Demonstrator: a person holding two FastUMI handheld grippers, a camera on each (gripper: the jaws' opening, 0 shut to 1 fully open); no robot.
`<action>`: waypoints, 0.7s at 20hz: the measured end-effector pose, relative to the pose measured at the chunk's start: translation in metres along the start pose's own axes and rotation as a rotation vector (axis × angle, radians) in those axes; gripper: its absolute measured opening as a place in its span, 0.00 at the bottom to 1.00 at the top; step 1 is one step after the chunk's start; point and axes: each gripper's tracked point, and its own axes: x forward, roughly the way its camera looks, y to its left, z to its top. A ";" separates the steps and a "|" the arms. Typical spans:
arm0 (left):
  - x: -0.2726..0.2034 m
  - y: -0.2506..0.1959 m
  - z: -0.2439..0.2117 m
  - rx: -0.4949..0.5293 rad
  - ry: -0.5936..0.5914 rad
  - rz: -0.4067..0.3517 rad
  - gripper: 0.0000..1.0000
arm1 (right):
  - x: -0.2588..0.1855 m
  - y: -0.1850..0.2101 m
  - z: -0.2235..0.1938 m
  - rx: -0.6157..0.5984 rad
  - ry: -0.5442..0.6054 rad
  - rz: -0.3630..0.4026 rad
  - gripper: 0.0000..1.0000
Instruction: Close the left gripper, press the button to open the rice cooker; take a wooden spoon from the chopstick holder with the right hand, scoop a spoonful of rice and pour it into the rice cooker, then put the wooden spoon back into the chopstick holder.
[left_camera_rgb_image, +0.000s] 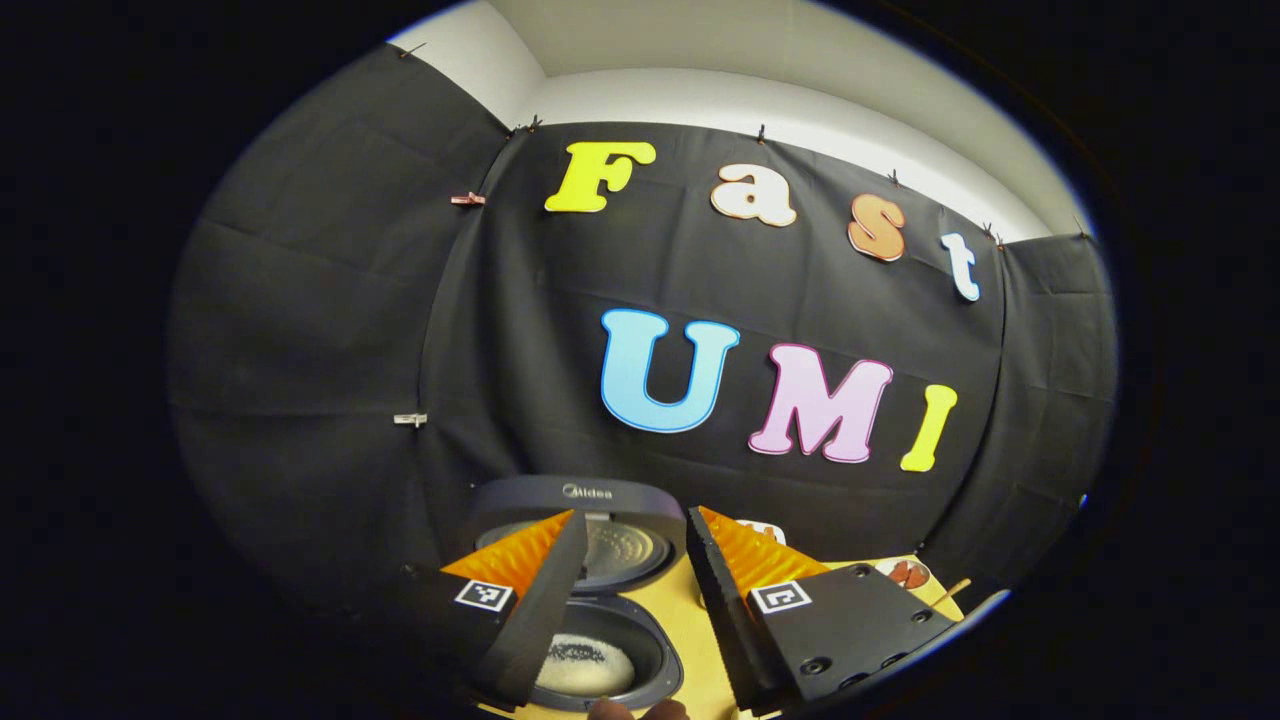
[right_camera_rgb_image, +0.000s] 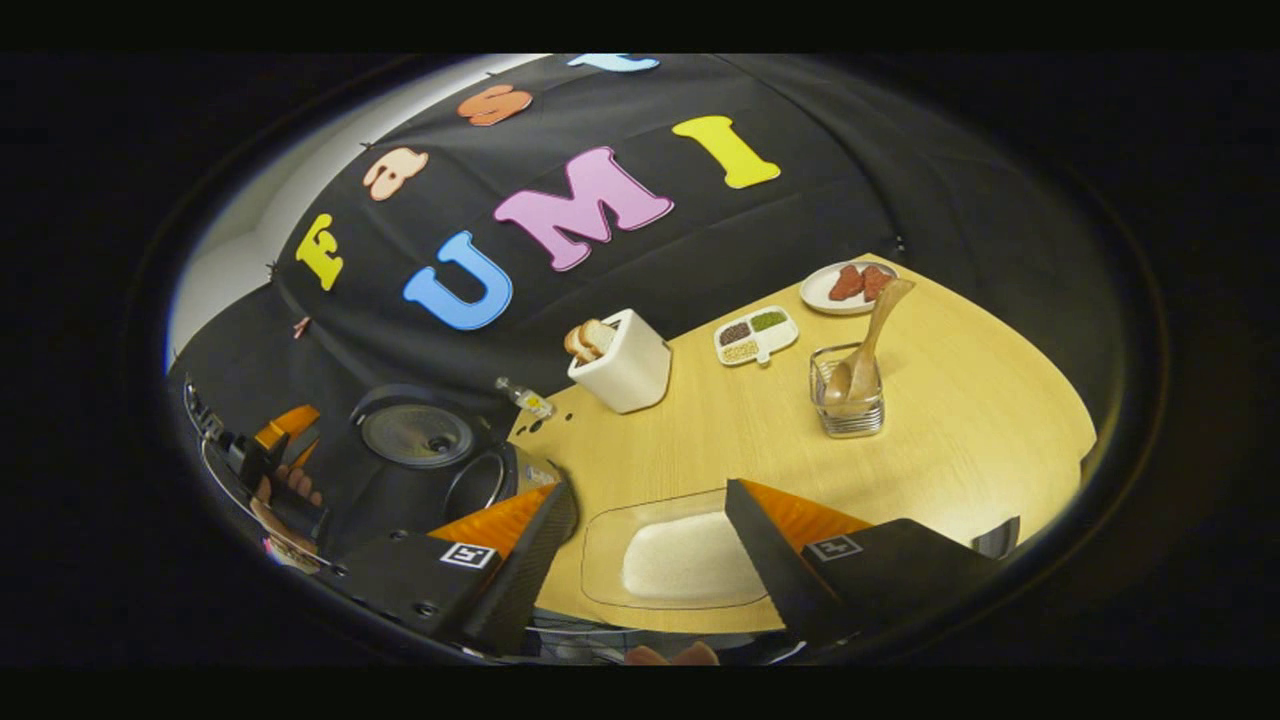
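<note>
While both grippers (left_camera_rgb_image: 630, 560) (right_camera_rgb_image: 650, 530) gape, rice cooker (right_camera_rgb_image: 440, 470) sits lid-up w/ rice inside.

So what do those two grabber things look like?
Each tool has two wedge-shaped fingers with ridged inner faces, fixed to dark blocky bodies. Each body carries a small square black-and-white marker and a few round screw holes. You see this on the left tool in the left gripper view and the right tool in the right gripper view. The left tool also shows far off, held by a hand.
</note>
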 end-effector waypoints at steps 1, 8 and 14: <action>0.011 0.004 0.006 0.012 -0.009 0.010 0.72 | -0.004 0.010 -0.006 -0.004 0.014 0.001 0.96; 0.082 0.017 0.011 0.083 0.007 0.049 0.72 | -0.015 0.026 -0.045 -0.014 0.057 -0.005 0.96; 0.108 0.040 -0.023 0.042 0.136 0.116 0.73 | -0.020 0.024 -0.047 -0.001 0.051 -0.022 0.96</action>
